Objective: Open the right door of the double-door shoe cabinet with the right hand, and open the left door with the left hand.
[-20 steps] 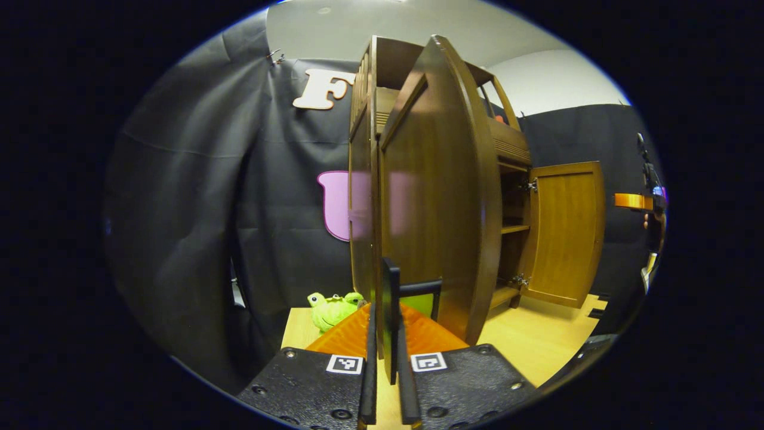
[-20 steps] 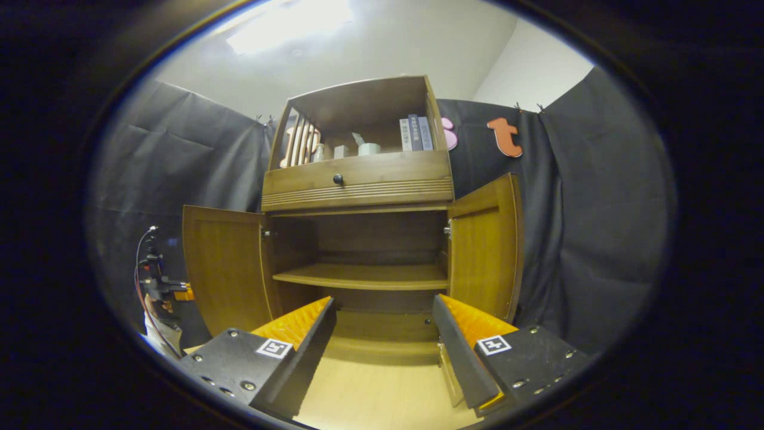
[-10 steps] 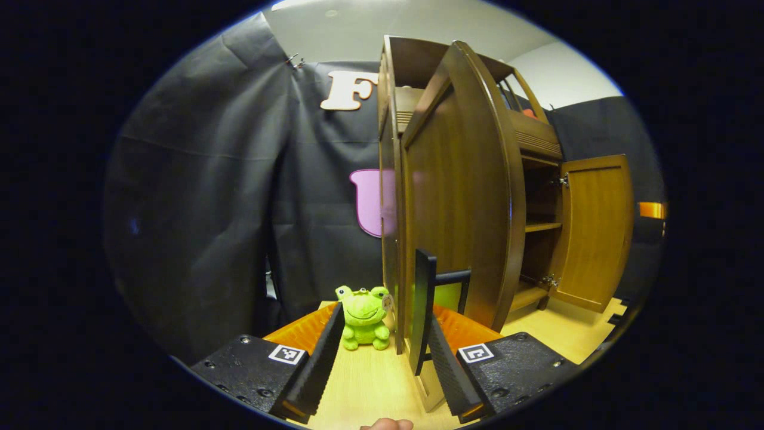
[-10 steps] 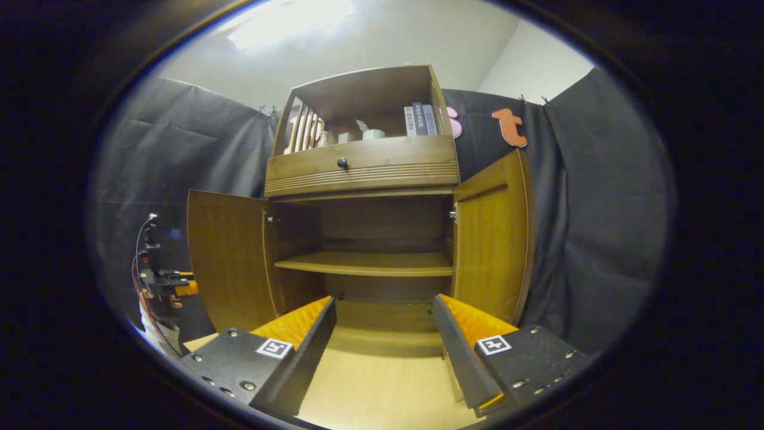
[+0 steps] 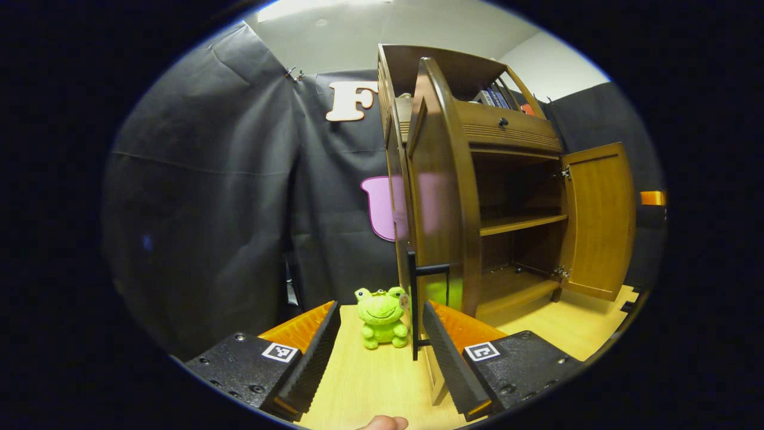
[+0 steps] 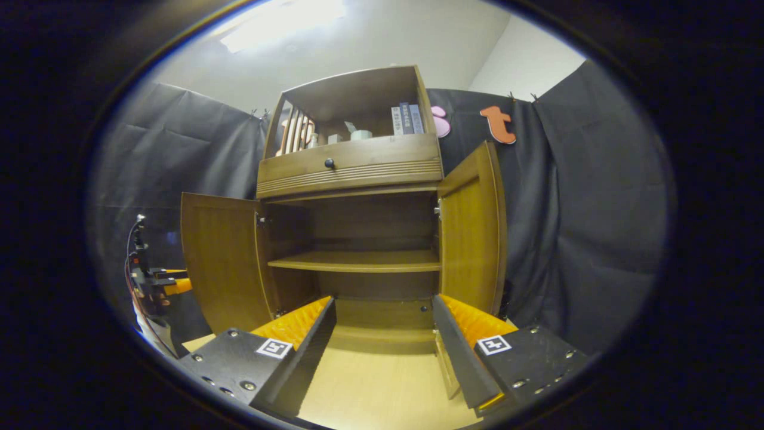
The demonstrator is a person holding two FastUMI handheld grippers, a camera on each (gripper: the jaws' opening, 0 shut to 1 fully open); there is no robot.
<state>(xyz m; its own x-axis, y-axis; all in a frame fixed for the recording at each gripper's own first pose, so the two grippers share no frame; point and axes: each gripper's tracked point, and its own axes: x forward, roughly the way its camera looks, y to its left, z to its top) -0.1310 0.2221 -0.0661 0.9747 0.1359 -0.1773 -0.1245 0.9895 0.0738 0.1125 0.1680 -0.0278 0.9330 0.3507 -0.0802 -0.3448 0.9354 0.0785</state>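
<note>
Both doors on the shoe cabinet (image 6: 358, 239) hang open now. The left door (image 5: 441, 197) is swung out edge-on w/ its black handle (image 5: 415, 304) right by the left gripper (image 5: 376, 352). A sec ago that gripper was clamped on the handle; now it's let go, jaws wide apart, and it's backed off a bit. Green frog toy (image 5: 381, 316) sits on the table (image 5: 370, 382) next to the door. Right gripper (image 6: 382, 352) is also spread, holding nothing, facing the open right door (image 6: 474, 233). Imo task's basically done.
</note>
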